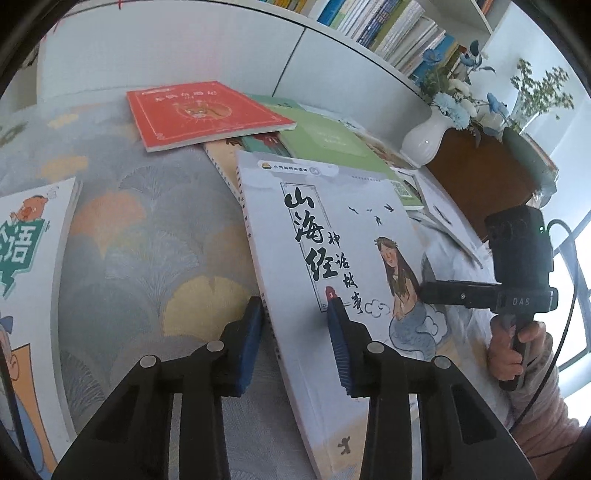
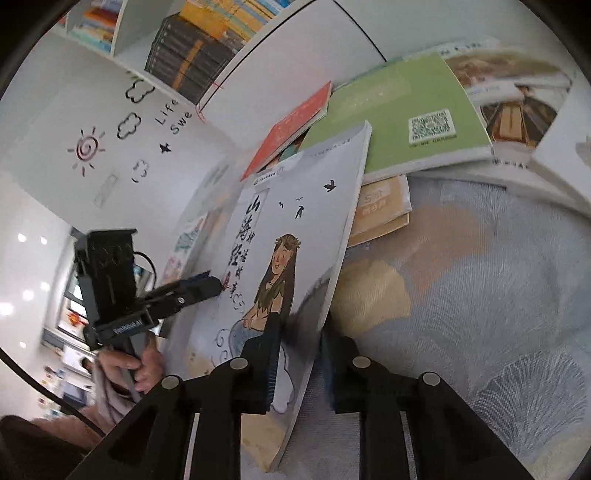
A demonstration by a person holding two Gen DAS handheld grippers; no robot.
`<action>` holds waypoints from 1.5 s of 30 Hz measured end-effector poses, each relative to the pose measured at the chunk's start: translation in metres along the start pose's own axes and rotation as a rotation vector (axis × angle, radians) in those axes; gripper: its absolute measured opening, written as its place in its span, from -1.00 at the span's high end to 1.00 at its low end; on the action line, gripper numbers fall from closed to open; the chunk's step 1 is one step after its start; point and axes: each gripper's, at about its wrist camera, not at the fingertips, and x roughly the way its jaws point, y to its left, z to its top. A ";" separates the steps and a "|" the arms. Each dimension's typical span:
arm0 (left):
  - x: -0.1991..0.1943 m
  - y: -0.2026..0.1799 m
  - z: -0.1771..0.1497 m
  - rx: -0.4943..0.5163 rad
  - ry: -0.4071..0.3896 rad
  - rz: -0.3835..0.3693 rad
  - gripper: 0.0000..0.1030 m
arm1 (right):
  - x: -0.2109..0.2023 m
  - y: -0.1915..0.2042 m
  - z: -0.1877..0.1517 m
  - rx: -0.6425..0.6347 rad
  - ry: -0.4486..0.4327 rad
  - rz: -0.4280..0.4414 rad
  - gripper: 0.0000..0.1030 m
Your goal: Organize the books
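Observation:
A white book with black brush lettering and a mermaid drawing (image 1: 332, 221) (image 2: 314, 206) is tilted up off the patterned tablecloth (image 1: 147, 240). My left gripper (image 1: 295, 321) is shut on its spine side, one blue pad on the cover and the other behind the spine edge. My right gripper (image 2: 301, 354) is shut on the opposite long edge, one finger on the cover and the other behind the book. Each gripper shows in the other's view, held by a hand: the right gripper (image 1: 443, 291) and the left gripper (image 2: 199, 288).
Behind the white book lies a loose pile: a red book (image 1: 199, 114), a green book (image 2: 402, 110) and tan books (image 2: 384, 206). A cartoon-cover book (image 1: 33, 258) lies at the left. A white vase (image 1: 424, 136) of flowers and a wooden stand (image 1: 476, 177) are at the right. A bookshelf (image 1: 388, 26) runs above.

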 end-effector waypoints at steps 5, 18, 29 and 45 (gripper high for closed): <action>0.000 0.002 0.000 -0.005 -0.002 -0.016 0.33 | 0.001 0.010 -0.003 -0.063 -0.027 -0.069 0.65; 0.000 0.005 -0.002 0.000 -0.024 -0.028 0.32 | 0.003 0.006 -0.003 -0.028 -0.027 -0.045 0.65; -0.003 0.009 -0.001 -0.040 -0.008 -0.068 0.38 | -0.004 0.007 -0.006 -0.020 -0.044 0.026 0.72; -0.015 0.011 -0.004 -0.011 0.070 -0.135 0.40 | -0.015 0.052 -0.012 -0.216 -0.099 -0.027 0.73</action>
